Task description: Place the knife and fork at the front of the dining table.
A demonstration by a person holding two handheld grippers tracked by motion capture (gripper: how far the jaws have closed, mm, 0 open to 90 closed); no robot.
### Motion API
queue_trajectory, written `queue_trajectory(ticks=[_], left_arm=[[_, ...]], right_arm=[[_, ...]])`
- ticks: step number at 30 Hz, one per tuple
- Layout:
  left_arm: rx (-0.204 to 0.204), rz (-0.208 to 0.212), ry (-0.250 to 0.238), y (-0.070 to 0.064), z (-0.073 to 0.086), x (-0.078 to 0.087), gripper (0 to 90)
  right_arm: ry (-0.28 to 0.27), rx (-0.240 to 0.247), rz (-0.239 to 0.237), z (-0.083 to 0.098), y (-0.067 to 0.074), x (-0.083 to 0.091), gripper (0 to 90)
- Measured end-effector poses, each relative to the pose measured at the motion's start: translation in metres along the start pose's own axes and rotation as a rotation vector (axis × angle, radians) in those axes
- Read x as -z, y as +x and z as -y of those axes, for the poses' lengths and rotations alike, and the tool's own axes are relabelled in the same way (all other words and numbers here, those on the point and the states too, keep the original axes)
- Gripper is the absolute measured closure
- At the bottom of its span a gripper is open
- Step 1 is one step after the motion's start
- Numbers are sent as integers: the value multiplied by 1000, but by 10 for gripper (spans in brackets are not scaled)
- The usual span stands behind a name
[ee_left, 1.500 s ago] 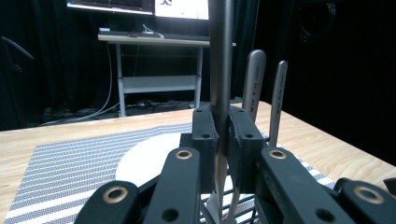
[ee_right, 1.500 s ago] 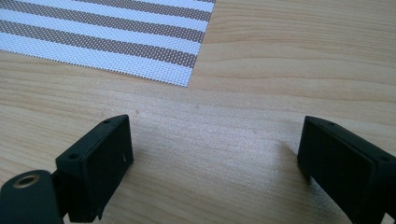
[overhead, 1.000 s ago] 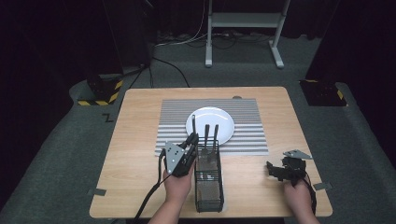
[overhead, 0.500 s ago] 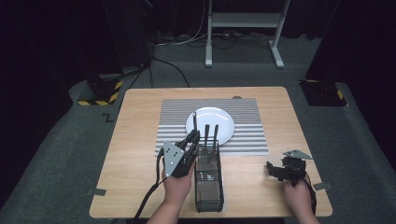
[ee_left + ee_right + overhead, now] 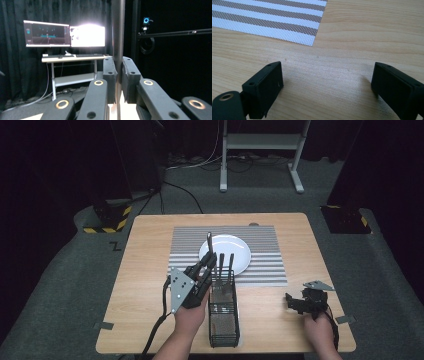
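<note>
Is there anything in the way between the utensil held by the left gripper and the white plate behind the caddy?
Nothing visible blocks it. The left gripper holds the dark utensil upright, above the wire caddy. Two other handles stand in the caddy to its right, beside the way to the plate.

Both grippers were black, with blocky screw-holed jaws and brass-ringed pivots, the left gripper (image 5: 200,276) near the white plate (image 5: 240,251) bearing a grey three-cornered plate and a trailing black cable.
</note>
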State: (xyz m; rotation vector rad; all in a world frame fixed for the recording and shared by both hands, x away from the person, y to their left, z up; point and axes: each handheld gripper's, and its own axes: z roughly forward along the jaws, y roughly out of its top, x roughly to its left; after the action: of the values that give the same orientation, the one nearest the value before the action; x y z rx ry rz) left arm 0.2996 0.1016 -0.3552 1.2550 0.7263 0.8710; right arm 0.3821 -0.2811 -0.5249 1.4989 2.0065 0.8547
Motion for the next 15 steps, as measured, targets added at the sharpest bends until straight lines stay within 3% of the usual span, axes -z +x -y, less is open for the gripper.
queue_trajectory(ticks=[2, 7, 15], left_arm=[[-15, 3, -15, 0, -5, 3, 824], [-4, -2, -49, 4, -12, 9, 824], [8, -42, -70, 23, -23, 19, 824]], right_arm=[[0, 0, 0, 0, 0, 0, 99], [0, 0, 0, 0, 0, 0, 99], [0, 0, 0, 0, 0, 0, 99]])
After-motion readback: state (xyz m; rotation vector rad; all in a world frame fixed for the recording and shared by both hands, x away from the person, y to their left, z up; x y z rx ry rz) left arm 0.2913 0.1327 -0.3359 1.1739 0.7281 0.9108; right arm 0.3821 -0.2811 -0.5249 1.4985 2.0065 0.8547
